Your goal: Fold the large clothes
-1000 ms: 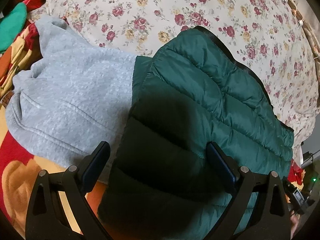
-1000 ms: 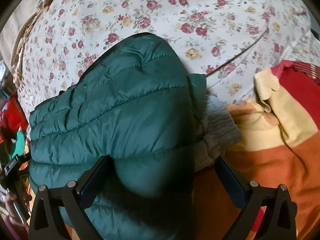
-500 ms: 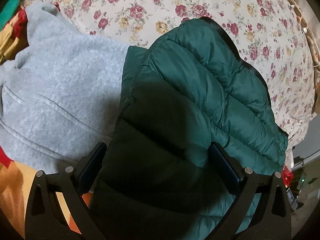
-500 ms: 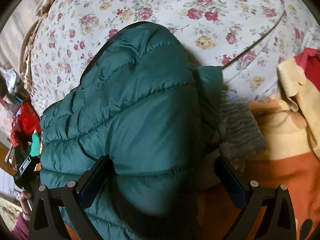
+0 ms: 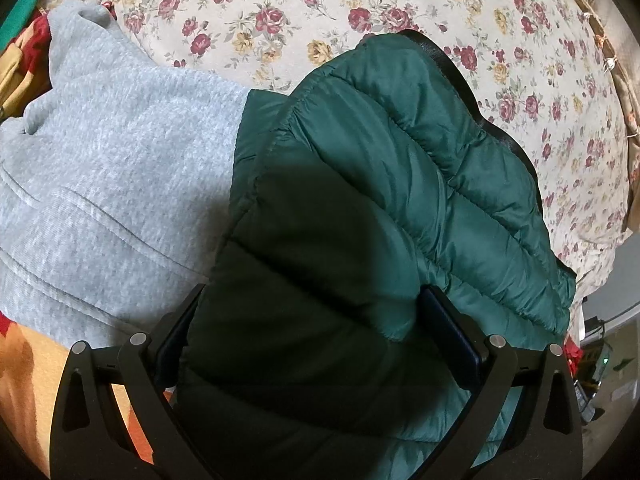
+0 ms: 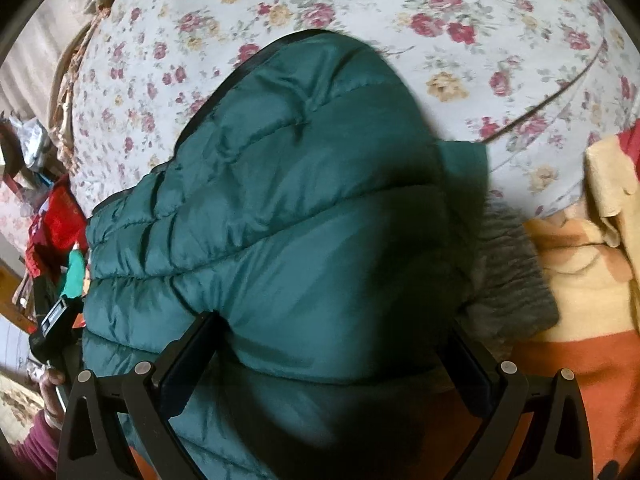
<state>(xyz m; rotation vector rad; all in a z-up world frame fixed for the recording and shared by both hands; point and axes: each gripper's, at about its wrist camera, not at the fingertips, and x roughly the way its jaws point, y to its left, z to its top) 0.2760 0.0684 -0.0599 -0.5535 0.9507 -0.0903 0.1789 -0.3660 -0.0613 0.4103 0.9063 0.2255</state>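
A dark green quilted puffer jacket (image 5: 380, 200) lies folded on the floral bed sheet (image 5: 280, 12), overlapping a grey sweatshirt (image 5: 112, 168). My left gripper (image 5: 308, 328) is open, with its fingers spread on either side of the jacket's near edge, pressed low on it. In the right wrist view the same jacket (image 6: 280, 200) fills the middle, and my right gripper (image 6: 332, 356) is open with the jacket's near edge bulging between its fingers. A grey knit piece (image 6: 508, 280) shows under the jacket's right side.
An orange, yellow and red blanket (image 6: 580, 320) lies at the right in the right wrist view and at the lower left in the left wrist view (image 5: 24, 380). The other gripper and hand (image 6: 52, 344) sit at the far left. Clutter (image 5: 596, 352) lies beside the bed.
Both grippers have moved closer and lower onto the jacket, which now fills more of each view. The jaws stayed open. The jacket has not been lifted.
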